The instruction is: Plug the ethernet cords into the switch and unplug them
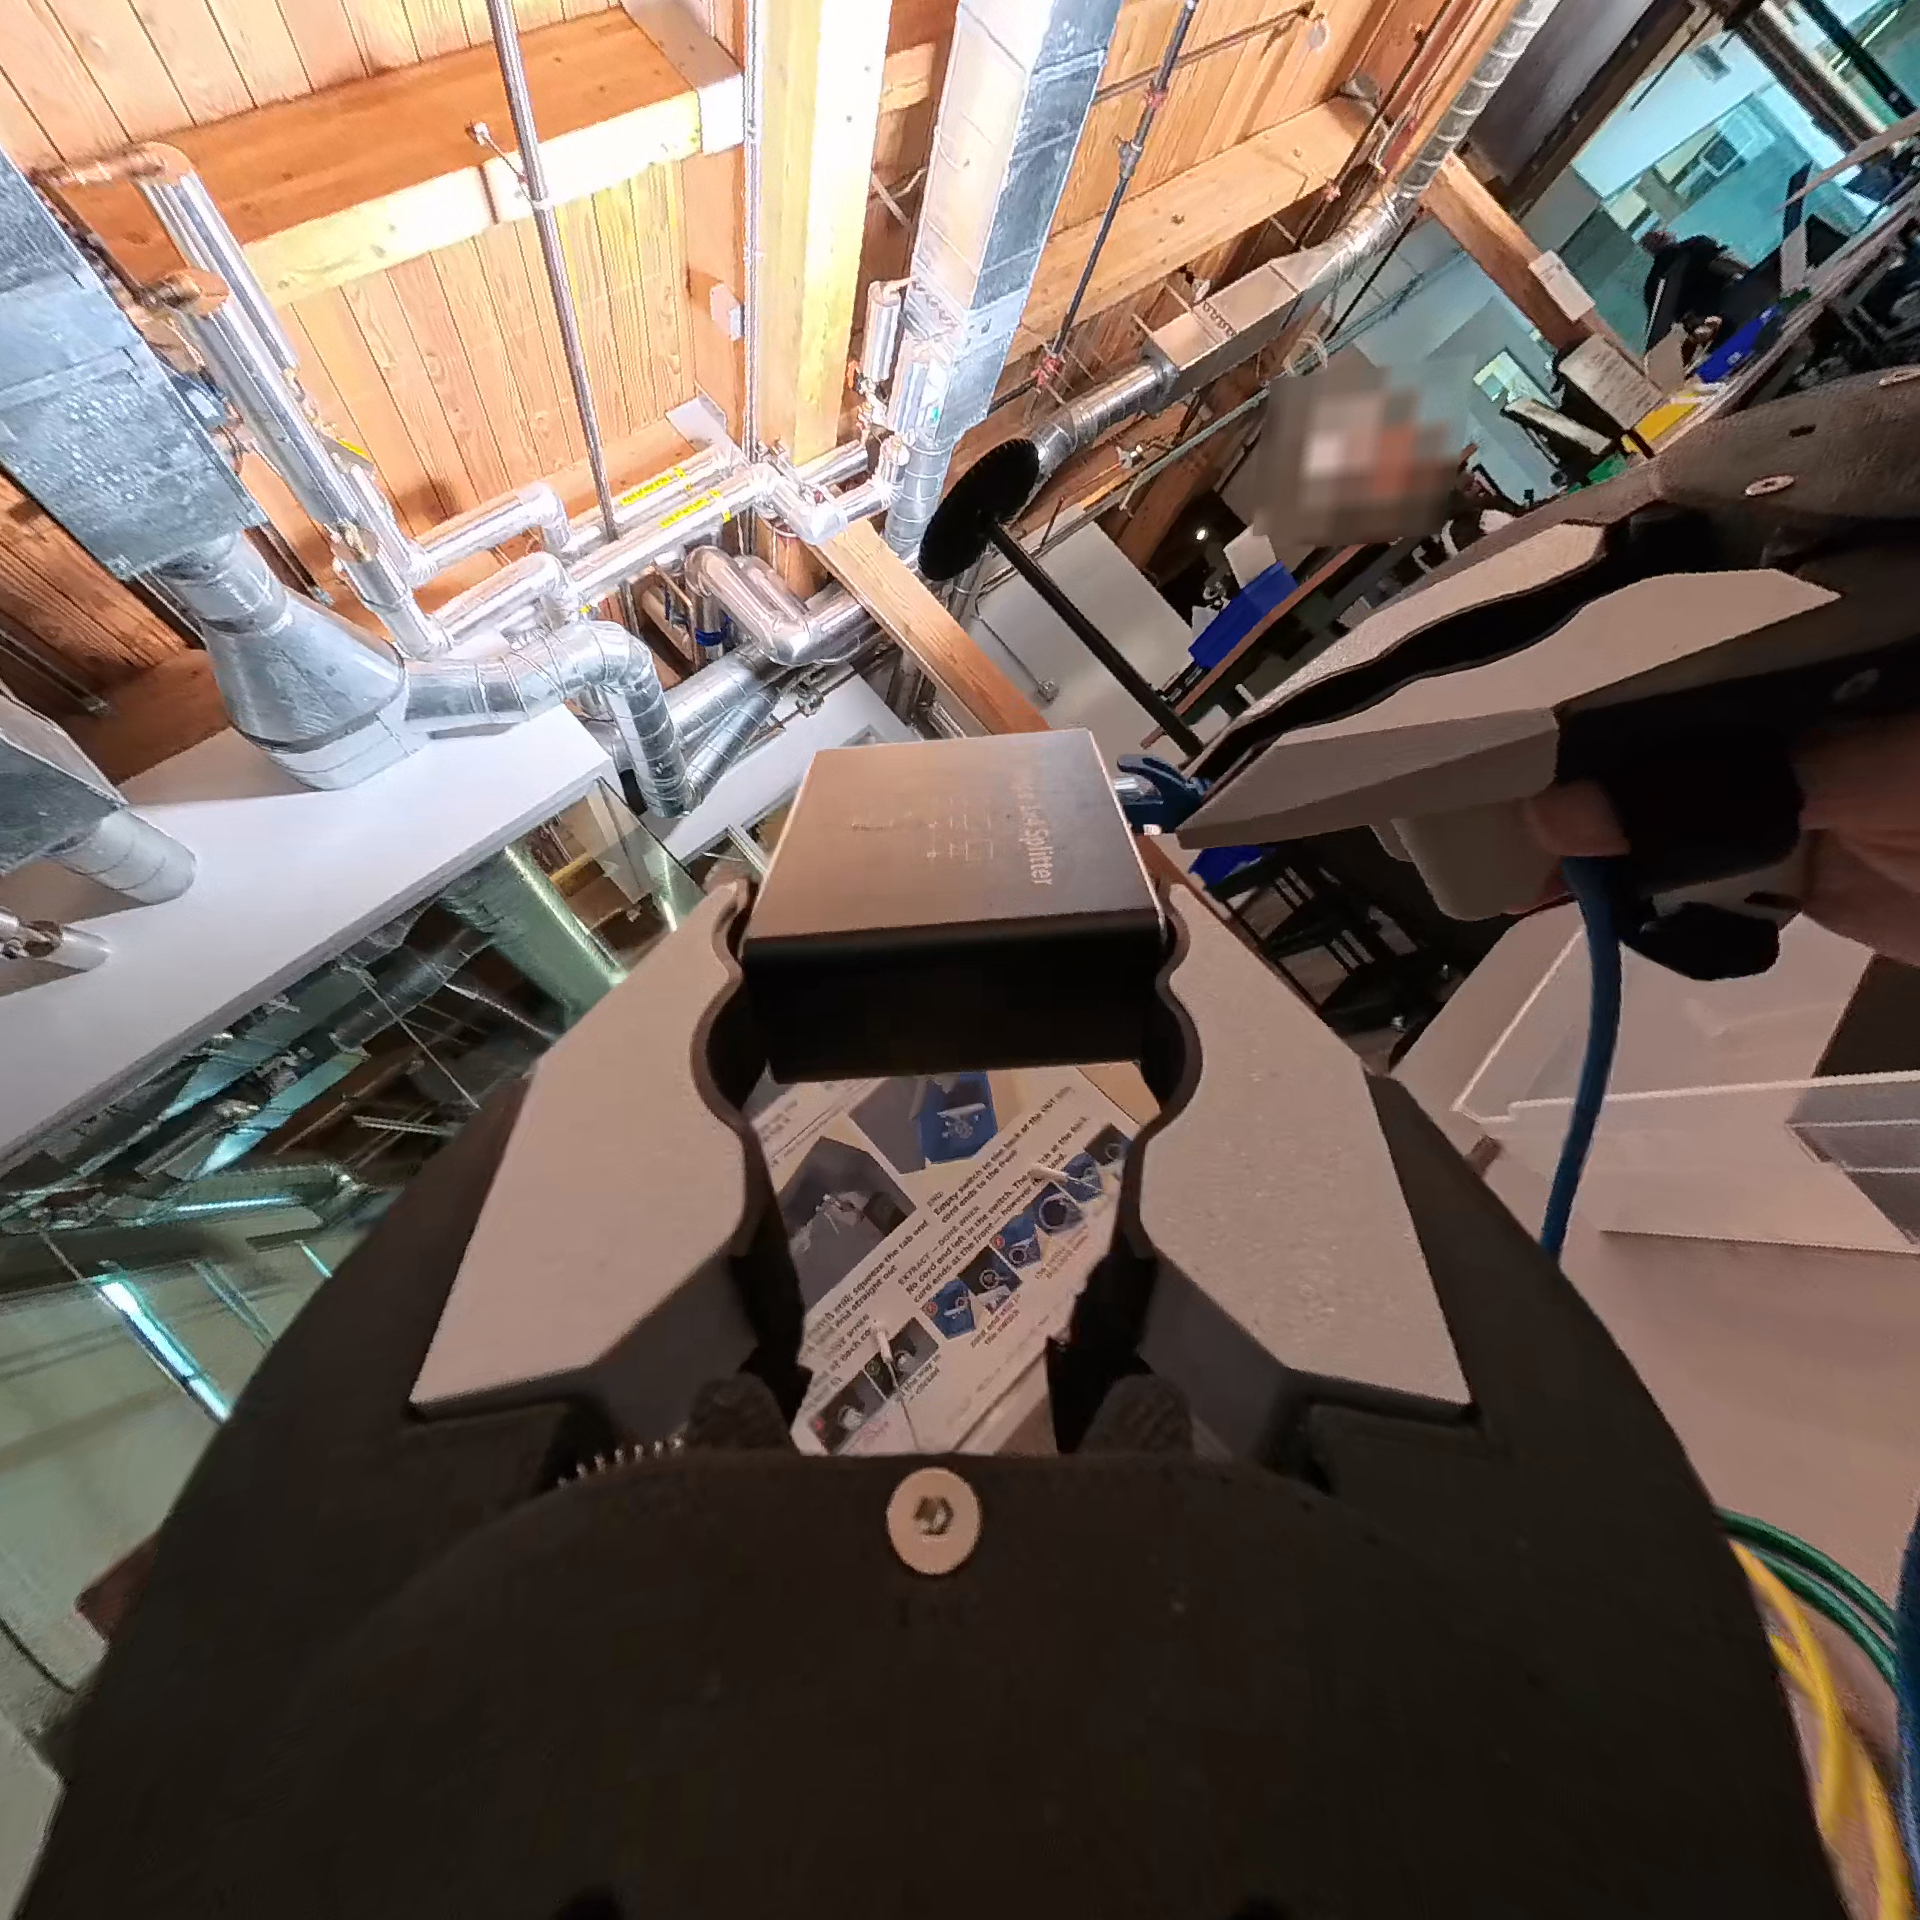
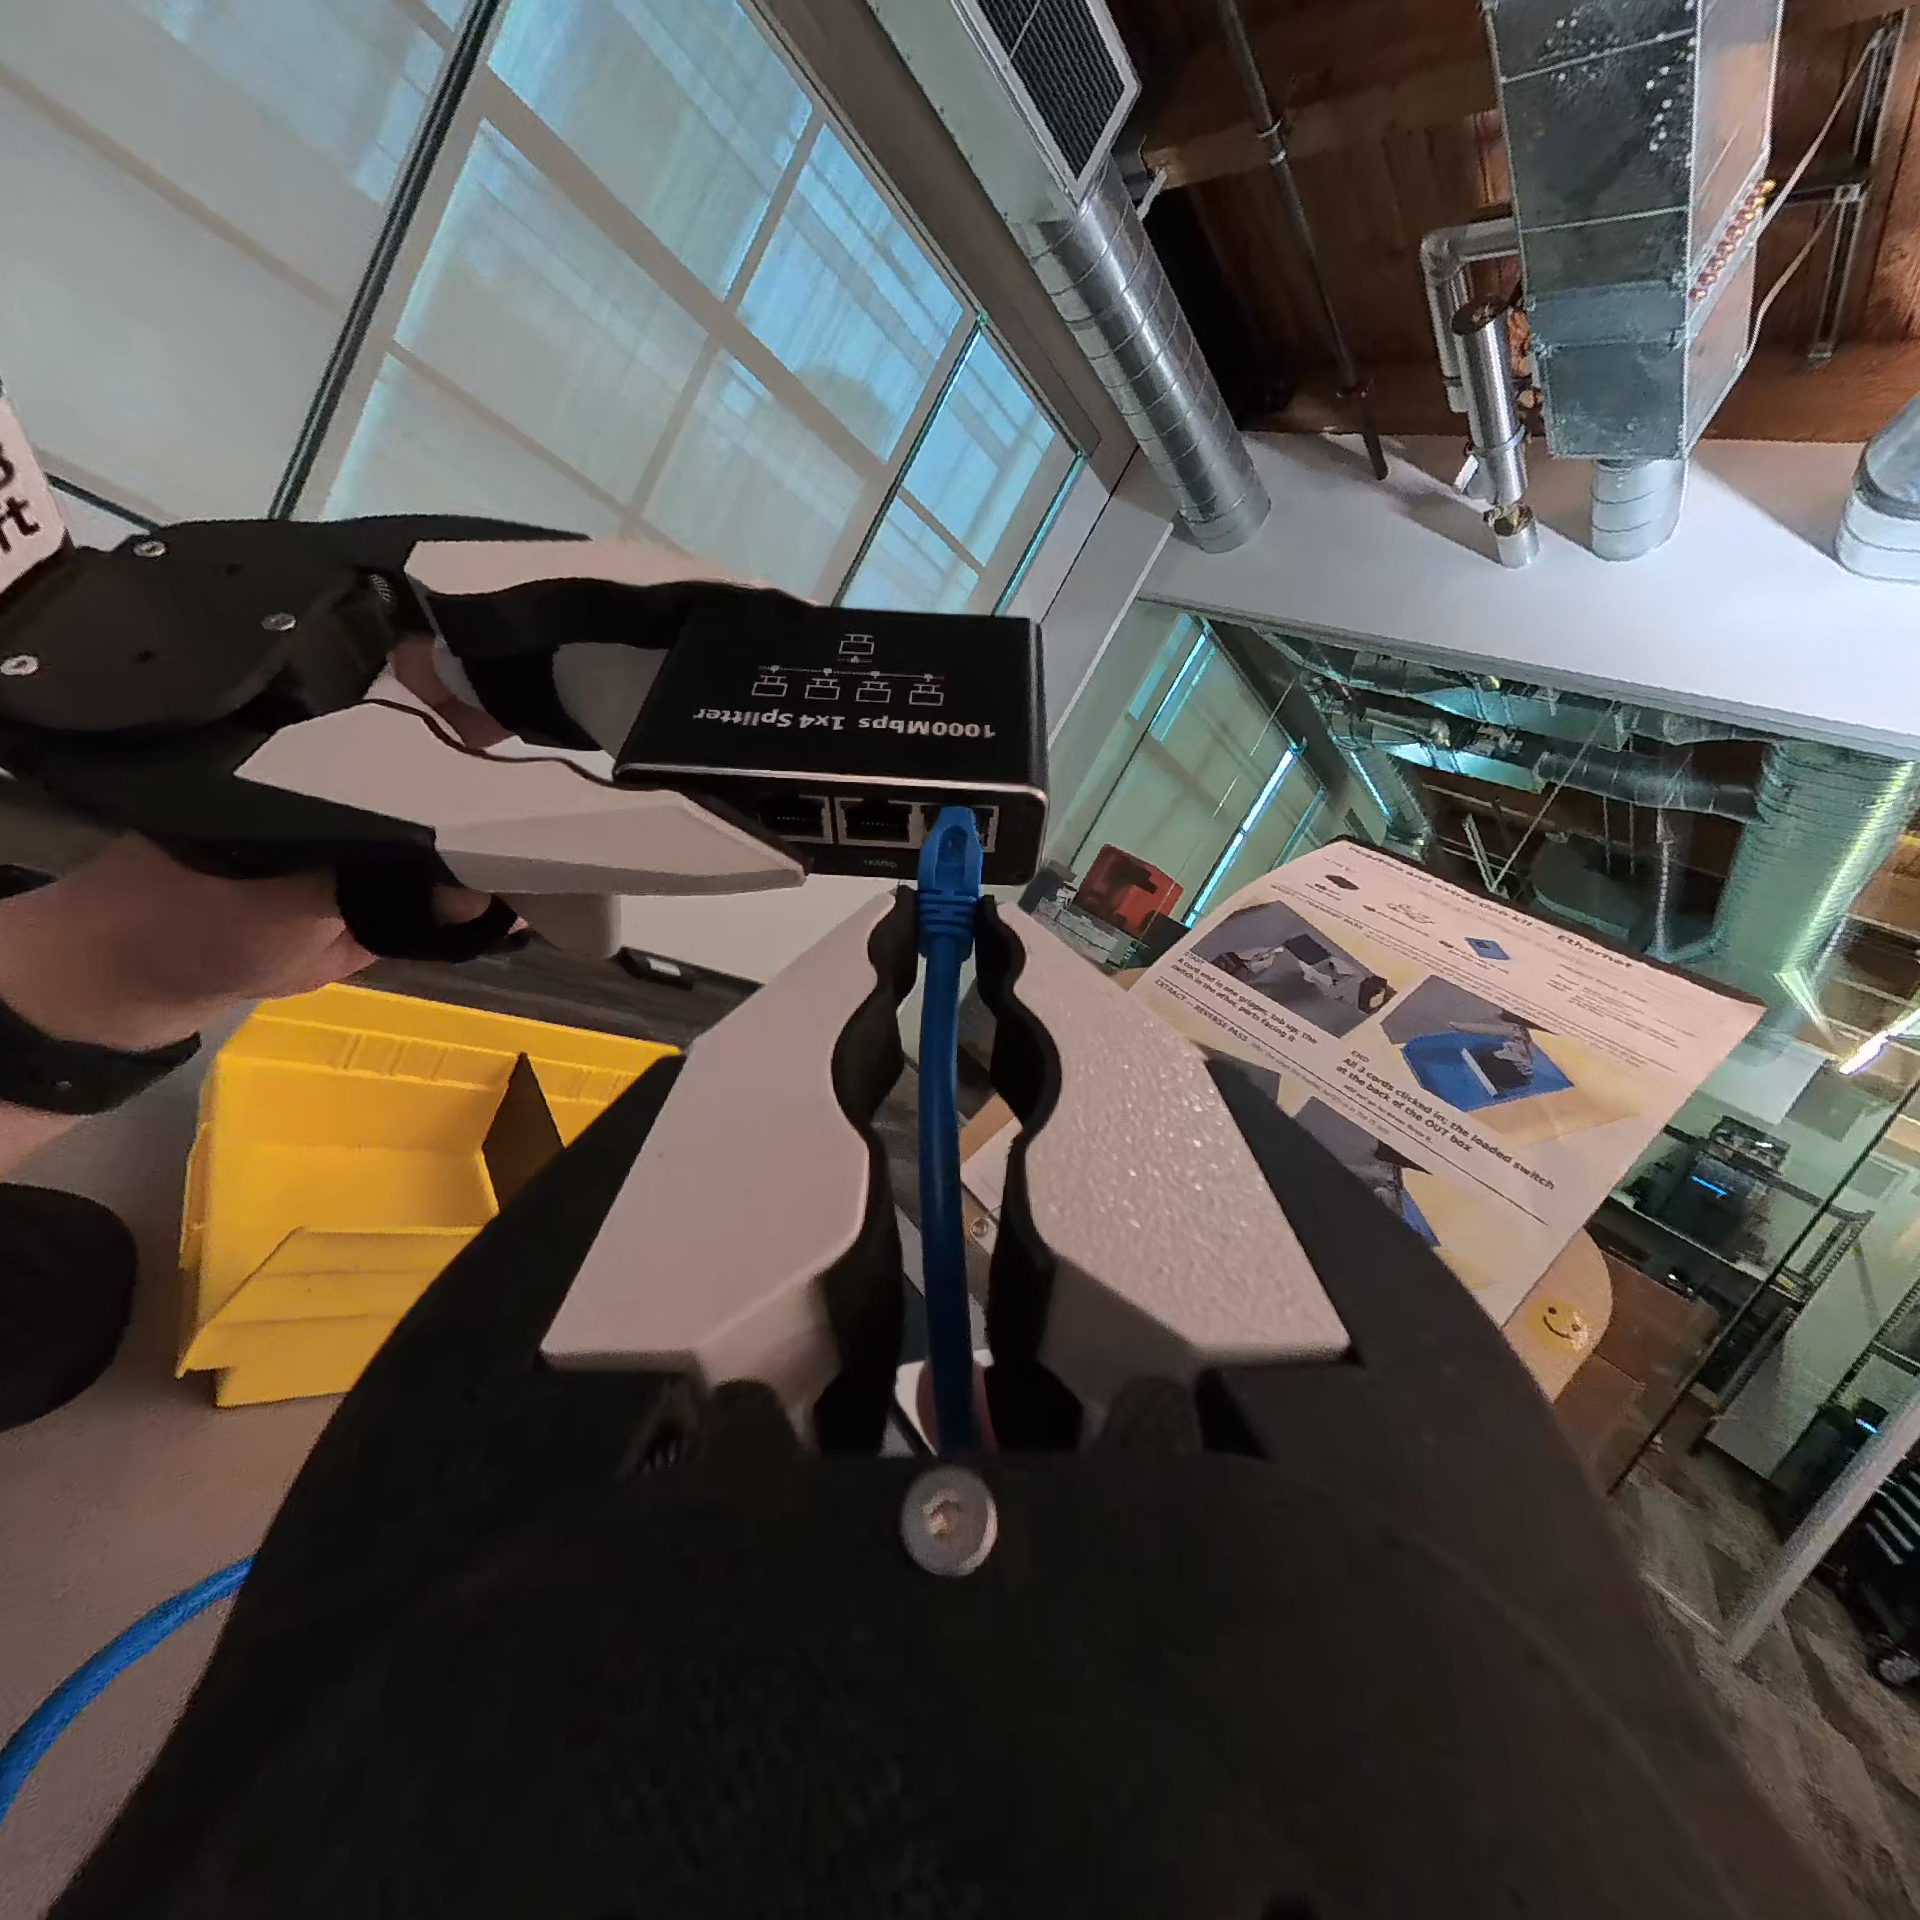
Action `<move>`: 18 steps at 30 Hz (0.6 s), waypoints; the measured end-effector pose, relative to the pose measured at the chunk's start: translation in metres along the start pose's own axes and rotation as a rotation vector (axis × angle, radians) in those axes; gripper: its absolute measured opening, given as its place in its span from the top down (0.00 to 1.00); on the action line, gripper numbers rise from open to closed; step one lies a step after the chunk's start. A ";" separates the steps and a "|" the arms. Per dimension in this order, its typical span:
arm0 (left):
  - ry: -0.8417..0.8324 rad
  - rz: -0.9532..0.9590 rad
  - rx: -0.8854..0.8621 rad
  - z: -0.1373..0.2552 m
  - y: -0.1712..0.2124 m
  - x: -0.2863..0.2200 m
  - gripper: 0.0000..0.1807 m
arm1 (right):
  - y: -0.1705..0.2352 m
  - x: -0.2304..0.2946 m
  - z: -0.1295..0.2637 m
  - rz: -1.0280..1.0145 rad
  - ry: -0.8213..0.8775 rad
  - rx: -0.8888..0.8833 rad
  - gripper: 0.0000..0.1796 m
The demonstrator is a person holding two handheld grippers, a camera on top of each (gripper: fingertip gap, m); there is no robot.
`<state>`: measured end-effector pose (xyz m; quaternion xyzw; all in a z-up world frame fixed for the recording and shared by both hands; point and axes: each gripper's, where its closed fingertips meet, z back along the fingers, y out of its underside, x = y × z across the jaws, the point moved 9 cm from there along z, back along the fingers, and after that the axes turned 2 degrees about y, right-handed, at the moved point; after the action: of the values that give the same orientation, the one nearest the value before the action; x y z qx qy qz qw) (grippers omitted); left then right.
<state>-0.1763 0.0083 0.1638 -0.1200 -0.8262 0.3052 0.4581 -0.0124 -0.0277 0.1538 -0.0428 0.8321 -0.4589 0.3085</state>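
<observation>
My left gripper (image 1: 951, 925) is shut on a black switch box (image 1: 935, 842) and holds it up in the air; it also shows in the right wrist view (image 2: 717, 727) gripping the box (image 2: 842, 696) from the left. My right gripper (image 2: 943, 914) is shut on a blue ethernet cord (image 2: 948, 1091) just behind its plug (image 2: 951, 857), which sits at the mouth of the rightmost visible port. Two ports to its left are empty. In the left wrist view the right gripper (image 1: 1205, 800) reaches in from the right, with the blue cord (image 1: 1584, 1060) hanging below.
A yellow bin (image 2: 364, 1143) sits on the table at the left. A printed instruction sheet (image 2: 1455, 1049) stands at the right. A clear acrylic box (image 1: 1683, 1112) is at the right in the left view, with yellow and green cords (image 1: 1829, 1683) low right.
</observation>
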 end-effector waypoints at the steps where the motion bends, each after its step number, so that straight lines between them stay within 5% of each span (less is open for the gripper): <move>1: 0.006 0.016 0.005 0.000 0.000 0.000 0.60 | 0.000 -0.001 0.000 -0.005 -0.004 0.002 0.95; 18: 0.031 0.035 0.005 -0.002 -0.003 -0.006 0.59 | -0.003 -0.011 0.004 -0.053 -0.037 0.025 0.95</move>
<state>-0.1713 0.0038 0.1624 -0.1378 -0.8159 0.3135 0.4659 -0.0020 -0.0284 0.1596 -0.0697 0.8188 -0.4767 0.3121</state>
